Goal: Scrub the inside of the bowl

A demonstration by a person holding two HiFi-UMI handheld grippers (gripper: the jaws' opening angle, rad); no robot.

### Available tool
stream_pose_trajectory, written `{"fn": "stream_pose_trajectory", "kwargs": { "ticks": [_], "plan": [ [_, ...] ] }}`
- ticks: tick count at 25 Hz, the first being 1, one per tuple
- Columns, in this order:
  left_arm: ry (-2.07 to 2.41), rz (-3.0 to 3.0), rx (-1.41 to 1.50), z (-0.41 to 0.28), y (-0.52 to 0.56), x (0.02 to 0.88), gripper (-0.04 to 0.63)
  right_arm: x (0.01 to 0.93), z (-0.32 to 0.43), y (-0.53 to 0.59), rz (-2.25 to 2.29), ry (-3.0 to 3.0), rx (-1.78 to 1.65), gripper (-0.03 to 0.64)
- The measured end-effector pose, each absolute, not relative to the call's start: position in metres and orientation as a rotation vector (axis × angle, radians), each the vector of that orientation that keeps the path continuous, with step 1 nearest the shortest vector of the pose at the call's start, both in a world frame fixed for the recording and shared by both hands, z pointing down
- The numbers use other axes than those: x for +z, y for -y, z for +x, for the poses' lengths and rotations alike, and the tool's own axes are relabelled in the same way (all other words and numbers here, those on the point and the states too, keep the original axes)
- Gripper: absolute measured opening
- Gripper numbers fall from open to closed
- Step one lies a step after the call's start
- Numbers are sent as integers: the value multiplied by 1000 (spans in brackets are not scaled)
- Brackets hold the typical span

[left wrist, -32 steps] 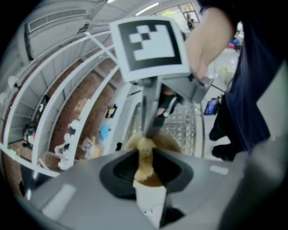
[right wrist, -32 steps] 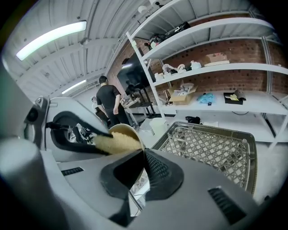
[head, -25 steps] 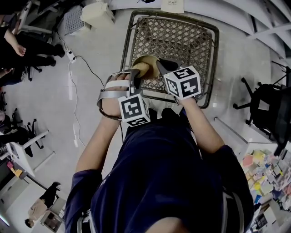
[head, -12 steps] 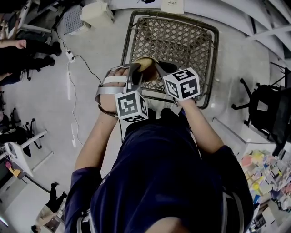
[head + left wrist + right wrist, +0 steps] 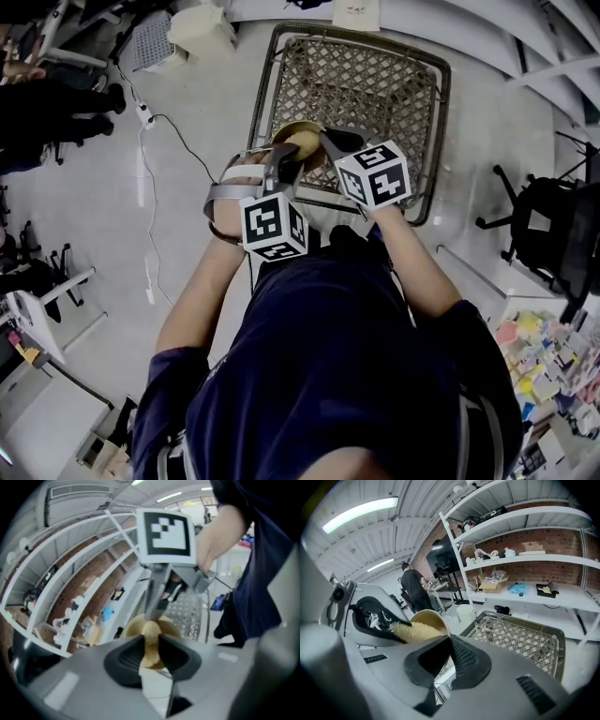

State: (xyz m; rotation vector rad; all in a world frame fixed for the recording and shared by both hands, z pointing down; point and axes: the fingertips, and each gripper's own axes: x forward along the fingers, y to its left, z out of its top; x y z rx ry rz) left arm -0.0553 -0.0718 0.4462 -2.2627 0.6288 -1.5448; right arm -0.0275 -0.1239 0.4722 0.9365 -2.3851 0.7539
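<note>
The bowl (image 5: 287, 130) hangs in the air over the near left edge of a wire basket (image 5: 441, 112) that stands on the pale floor (image 5: 197, 112) in front of the person. It is tilted on its side, with its opening turned toward the left gripper (image 5: 286, 161).

The right gripper (image 5: 328, 142) reaches in from the right, and its jaws are clamped on the thin rim of the bowl (image 5: 429, 617). In the right gripper view the rim runs straight into the narrow slit between the dark pads (image 5: 461, 660).

The left gripper pinches a yellowish scrubber (image 5: 151, 649) between its jaws. The scrubber's far end lies inside the bowl (image 5: 132, 626), against the inner wall. From the other side the scrubber (image 5: 417, 631) shows as a rough, fibrous wad filling the bowl's lower half, with the left gripper (image 5: 393, 626) right behind it.

White shelves (image 5: 525, 557) line a brick wall beyond the basket (image 5: 555, 632). A person in dark clothes (image 5: 415, 590) stands far off.
</note>
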Motion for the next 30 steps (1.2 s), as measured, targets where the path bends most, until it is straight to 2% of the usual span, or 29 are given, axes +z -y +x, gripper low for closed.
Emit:
{"fn": "stream_pose_trajectory", "kwargs": {
  "ticks": [5, 14, 17, 22, 30],
  "plan": [
    [-756, -2182, -1514, -69, 92, 428, 91, 467, -27, 126, 959, 2399, 766, 14],
    [-574, -2420, -1521, -56, 49, 456, 91, 460, -22, 126, 994, 2429, 780, 15],
    [-713, -2546, -1479, -70, 54, 444, 91, 459, -18, 127, 1012, 2429, 766, 14],
    [-897, -2411, -1421, -78, 81, 424, 91, 451, -24, 126, 1032, 2449, 750, 15],
    [-715, -2618, -1422, -55, 49, 444, 91, 450, -22, 131, 1054, 2445, 746, 14]
  ]
}}
